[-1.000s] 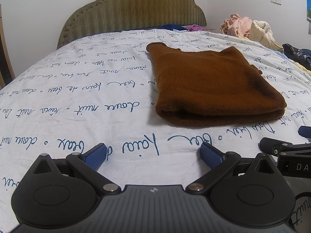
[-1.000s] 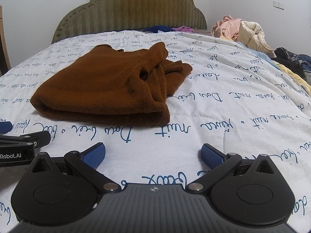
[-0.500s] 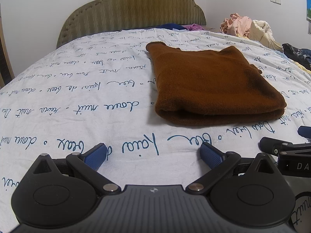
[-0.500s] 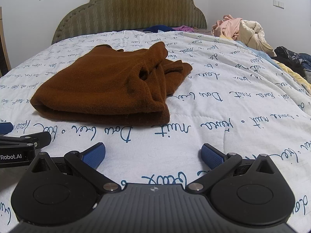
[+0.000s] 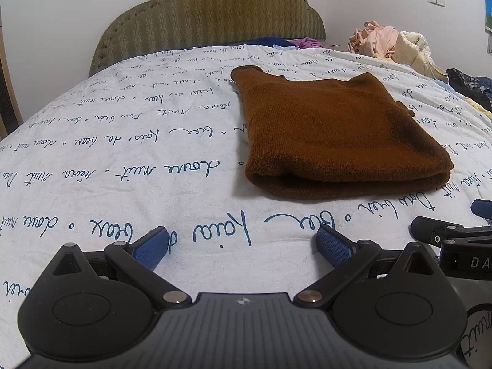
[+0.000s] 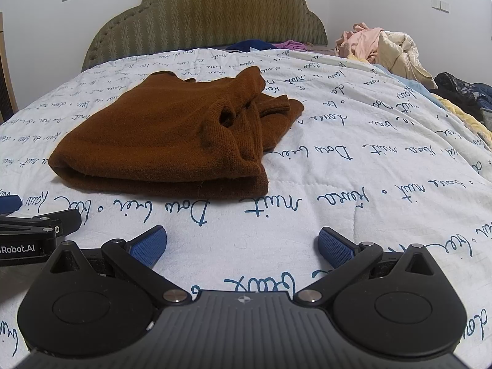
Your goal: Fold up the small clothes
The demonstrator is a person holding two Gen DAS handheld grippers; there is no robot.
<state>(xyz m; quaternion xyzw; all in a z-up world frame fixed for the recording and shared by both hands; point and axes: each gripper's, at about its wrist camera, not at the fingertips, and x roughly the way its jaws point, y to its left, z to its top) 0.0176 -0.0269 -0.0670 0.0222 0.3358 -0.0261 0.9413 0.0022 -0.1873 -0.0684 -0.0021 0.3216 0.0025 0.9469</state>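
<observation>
- Lying folded on a white quilted bedspread (image 5: pixel 123 153) printed with dark blue cursive script is a rust-brown knitted sweater (image 5: pixel 332 135), near the middle of the bed and well apart from both tools.
- The script is upside down from these views; words such as "nuit" and "Dou" can be made out, the rest only partly.
- The left tongs (image 5: pixel 243 246), black with blue ribbed pads, are spread wide apart and hold nothing, low over the bedspread in front of the sweater.
- The right tongs (image 6: pixel 243 246) are likewise spread wide and empty.
- In the right wrist view, the left tool's side reads "Robot.AI"; in the left wrist view, the right tool shows the letters "DA".
- An olive-green scalloped padded headboard (image 6: pixel 209 15) stands behind.
- A heap of pink and cream clothes (image 6: pixel 381 49) sits at the bed's far right.
</observation>
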